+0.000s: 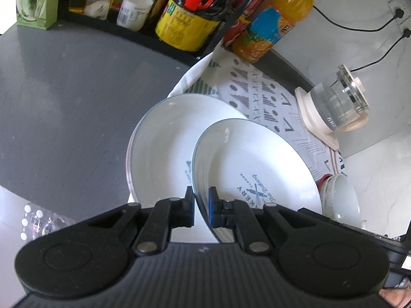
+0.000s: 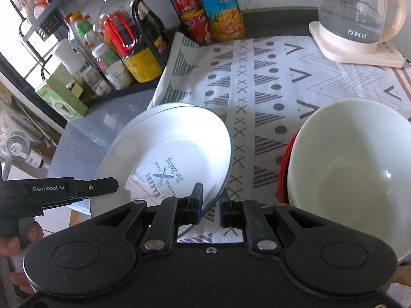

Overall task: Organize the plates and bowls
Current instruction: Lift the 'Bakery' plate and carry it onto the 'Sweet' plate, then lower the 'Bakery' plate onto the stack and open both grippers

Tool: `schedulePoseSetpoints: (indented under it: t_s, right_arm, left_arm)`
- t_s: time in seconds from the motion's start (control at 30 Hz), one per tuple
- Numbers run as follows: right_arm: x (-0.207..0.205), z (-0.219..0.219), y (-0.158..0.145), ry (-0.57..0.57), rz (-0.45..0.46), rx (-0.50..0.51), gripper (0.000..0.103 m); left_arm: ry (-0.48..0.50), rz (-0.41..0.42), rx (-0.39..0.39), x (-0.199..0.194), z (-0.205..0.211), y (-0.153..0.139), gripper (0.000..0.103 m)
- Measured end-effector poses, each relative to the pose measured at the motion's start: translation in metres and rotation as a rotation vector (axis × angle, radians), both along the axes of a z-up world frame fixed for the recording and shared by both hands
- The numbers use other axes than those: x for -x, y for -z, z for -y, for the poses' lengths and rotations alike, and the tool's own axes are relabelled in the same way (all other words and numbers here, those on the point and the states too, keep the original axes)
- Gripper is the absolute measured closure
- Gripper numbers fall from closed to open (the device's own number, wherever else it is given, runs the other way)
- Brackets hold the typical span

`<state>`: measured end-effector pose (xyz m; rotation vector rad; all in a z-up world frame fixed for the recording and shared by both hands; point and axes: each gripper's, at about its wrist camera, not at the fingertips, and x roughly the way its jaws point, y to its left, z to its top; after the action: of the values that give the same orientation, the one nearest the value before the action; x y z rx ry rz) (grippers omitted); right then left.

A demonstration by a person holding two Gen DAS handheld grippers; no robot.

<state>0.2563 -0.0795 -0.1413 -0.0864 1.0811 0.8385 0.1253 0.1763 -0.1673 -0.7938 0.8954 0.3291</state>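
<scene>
A white plate with blue bakery lettering (image 1: 257, 169) (image 2: 167, 159) is held tilted above another white plate (image 1: 167, 138) (image 2: 164, 107) that lies at the cloth's left edge. My left gripper (image 1: 201, 206) is shut on the lettered plate's near rim. My right gripper (image 2: 210, 205) straddles the same plate's right rim, with a visible gap at the right pad. A pale bowl (image 2: 352, 172) (image 1: 344, 197) nests in a red bowl (image 2: 285, 169) to the right.
A patterned cloth (image 2: 257, 82) covers the grey counter (image 1: 64, 102). A glass kettle (image 2: 354, 18) (image 1: 336, 105) stands at the back right. Bottles (image 2: 221, 7) and a black rack (image 2: 90, 38) of condiments line the back. A green box (image 2: 61, 97) sits left.
</scene>
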Motion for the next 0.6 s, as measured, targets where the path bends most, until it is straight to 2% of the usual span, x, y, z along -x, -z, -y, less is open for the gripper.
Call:
schedulePoseSetpoints:
  t_s: [0.6]
  right_arm:
    - [0.004,-0.025,0.019,0.006,0.019,0.075,0.091]
  left_arm:
    - [-0.013,-0.05,0.031,-0.002,-0.012,0.027,0.095]
